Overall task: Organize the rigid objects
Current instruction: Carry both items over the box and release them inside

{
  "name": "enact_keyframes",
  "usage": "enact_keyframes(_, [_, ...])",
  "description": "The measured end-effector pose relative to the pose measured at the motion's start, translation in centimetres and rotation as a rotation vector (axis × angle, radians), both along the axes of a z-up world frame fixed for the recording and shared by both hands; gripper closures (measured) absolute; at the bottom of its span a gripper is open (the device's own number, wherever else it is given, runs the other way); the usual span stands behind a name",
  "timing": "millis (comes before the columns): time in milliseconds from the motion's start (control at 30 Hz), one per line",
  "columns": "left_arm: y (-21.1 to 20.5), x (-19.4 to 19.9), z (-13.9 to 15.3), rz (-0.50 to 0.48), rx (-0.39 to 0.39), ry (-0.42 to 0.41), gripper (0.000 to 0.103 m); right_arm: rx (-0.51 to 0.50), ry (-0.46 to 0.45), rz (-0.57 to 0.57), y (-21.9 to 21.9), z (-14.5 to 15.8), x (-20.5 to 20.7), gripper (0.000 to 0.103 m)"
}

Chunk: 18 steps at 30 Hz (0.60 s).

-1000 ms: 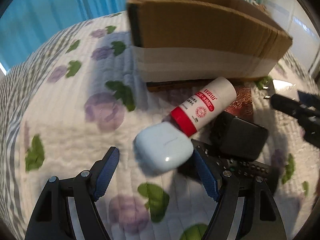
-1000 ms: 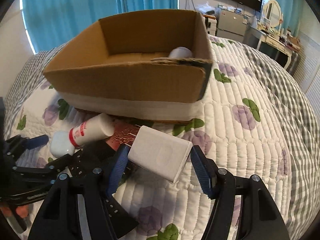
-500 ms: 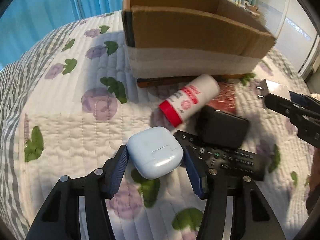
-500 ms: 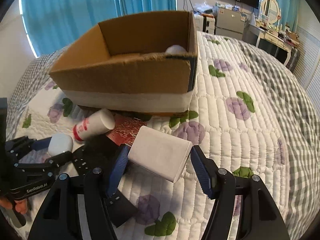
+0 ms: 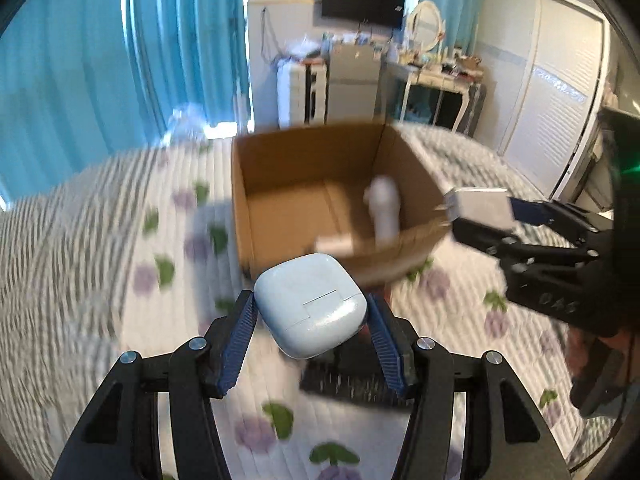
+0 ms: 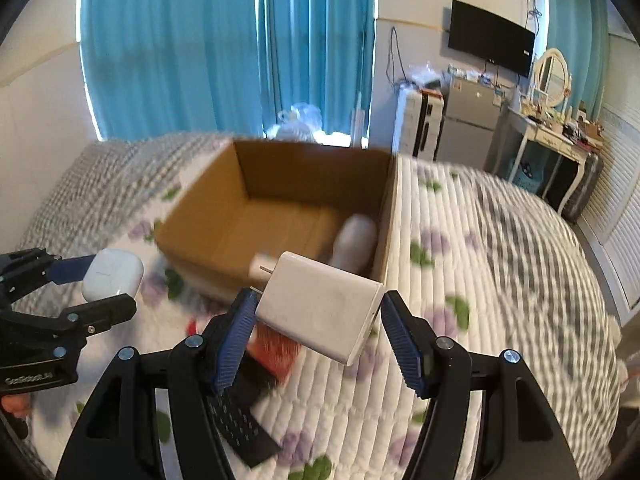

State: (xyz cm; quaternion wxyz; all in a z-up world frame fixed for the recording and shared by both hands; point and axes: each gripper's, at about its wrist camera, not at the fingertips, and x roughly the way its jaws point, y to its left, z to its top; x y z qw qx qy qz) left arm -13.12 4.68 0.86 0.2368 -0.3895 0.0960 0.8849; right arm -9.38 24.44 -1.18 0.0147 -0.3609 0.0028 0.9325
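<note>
An earbud case sits clamped in the left gripper, a white charger in the right gripper, both jaws part-closed on their loads above the bed, short of the box. Best carry each well over the rim before releasing.

My left gripper and right gripper look alike: matte black angular frames with triangular cut-outs, round silver screws at the pivots, and jaws lined with ribbed blue pads. White lettering, too blurred to read, marks the left gripper's side.
</note>
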Motion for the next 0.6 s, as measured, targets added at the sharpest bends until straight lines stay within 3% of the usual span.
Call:
enact_keyframes(100, [1.4,-2.4,1.9,-0.005,0.009,0.038,0.046,0.017,0.030,0.010,0.0,2.0,-2.3,0.039])
enact_keyframes(233, [3.2,-6.9,1.7,0.008,0.023,0.027,0.046,0.048,0.051,0.009,0.3,3.4,-5.5,0.039])
enact_keyframes(367, [4.3,-11.0,-0.5,0.024,-0.019,0.020,0.046,0.042,0.048,-0.007,1.2,3.3,-8.2,0.039])
enact_keyframes(600, [5.5,-13.4,-5.0,0.044,-0.055,0.002,0.045,0.036,0.006,-0.018,2.5,0.9,-10.9,0.039])
